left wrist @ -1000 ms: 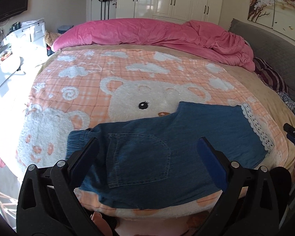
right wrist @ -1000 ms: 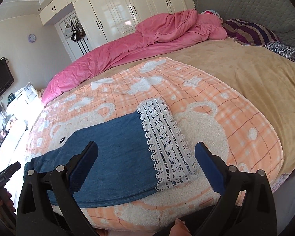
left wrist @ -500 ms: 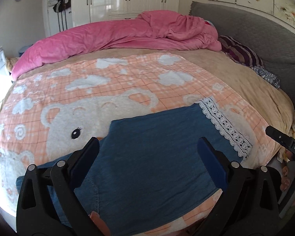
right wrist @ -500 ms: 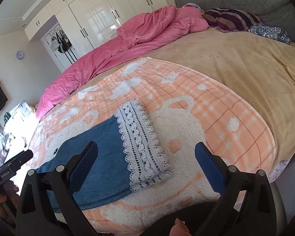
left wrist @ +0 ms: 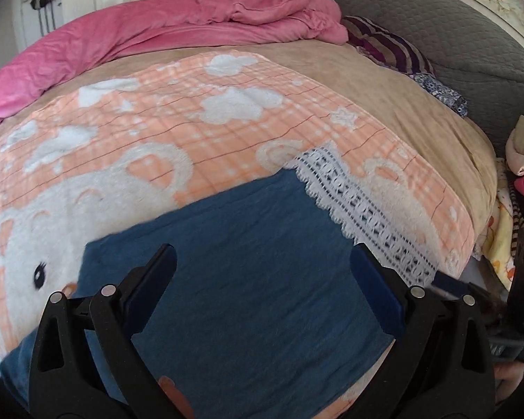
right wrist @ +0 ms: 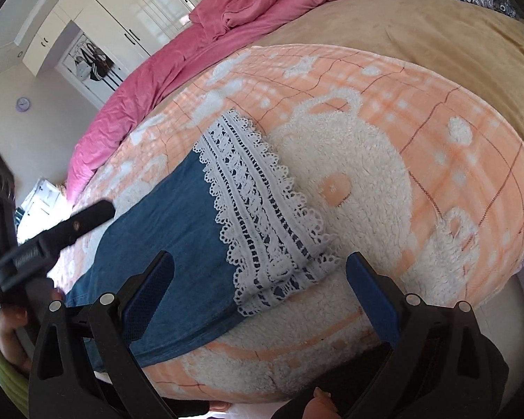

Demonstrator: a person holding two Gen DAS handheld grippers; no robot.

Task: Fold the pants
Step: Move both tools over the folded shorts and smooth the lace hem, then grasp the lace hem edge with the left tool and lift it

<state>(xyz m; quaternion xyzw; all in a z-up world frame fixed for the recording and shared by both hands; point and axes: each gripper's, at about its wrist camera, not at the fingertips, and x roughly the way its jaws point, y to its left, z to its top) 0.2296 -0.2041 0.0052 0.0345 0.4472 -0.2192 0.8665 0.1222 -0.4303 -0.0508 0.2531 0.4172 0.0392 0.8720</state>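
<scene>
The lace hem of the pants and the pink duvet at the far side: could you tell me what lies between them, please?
In the left wrist view, only bedding: the peach bear blanket, then a strip of tan bedspread, separate the lace hem from the pink duvet.

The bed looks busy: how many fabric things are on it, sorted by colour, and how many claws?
Blue denim pants with white lace hem: 1
Peach bear blanket: 1
Pink duvet: 1
Tan bedspread: 1
Purple striped pillow: 1
Claws, both open, holding nothing: 2, left claw, right claw
Total: 7
</scene>
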